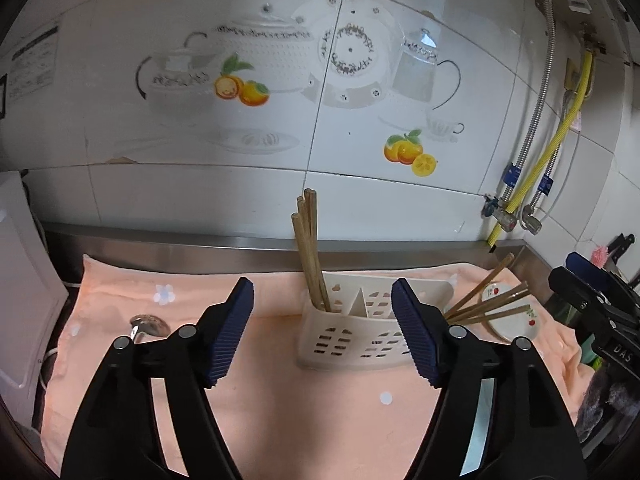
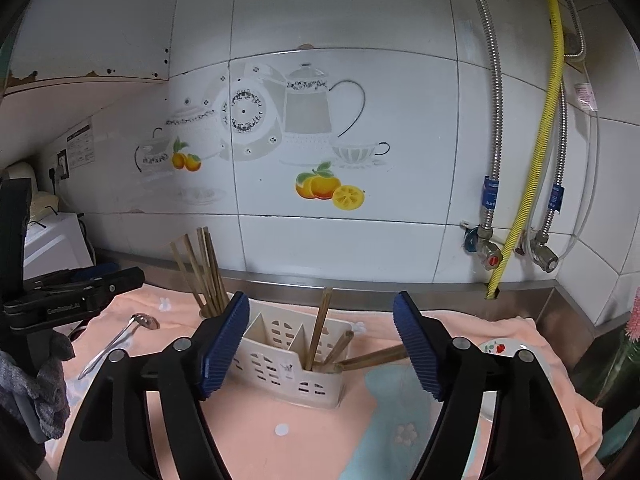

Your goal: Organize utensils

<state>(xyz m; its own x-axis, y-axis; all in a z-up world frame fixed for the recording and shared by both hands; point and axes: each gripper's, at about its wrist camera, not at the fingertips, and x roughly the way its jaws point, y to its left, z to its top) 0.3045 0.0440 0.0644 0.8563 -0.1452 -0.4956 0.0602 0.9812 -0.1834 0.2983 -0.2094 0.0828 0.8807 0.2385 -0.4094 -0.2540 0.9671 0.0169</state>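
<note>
Holding both tools released, we grip nothing: the left tool (image 1: 322, 330) and the right tool (image 2: 320, 342) each stand with pads wide apart in front of the cream utensil caddy (image 2: 288, 364). It sits on the peach towel (image 1: 280, 408) covering the table. One bundle of wooden chopsticks (image 1: 310, 252) stands upright in its left compartment; more chopsticks (image 2: 320, 332) lean in the right compartment, some tilting out toward a small floral plate (image 1: 508, 320). A metal spoon (image 2: 120, 340) lies on the towel, well left of the caddy.
</note>
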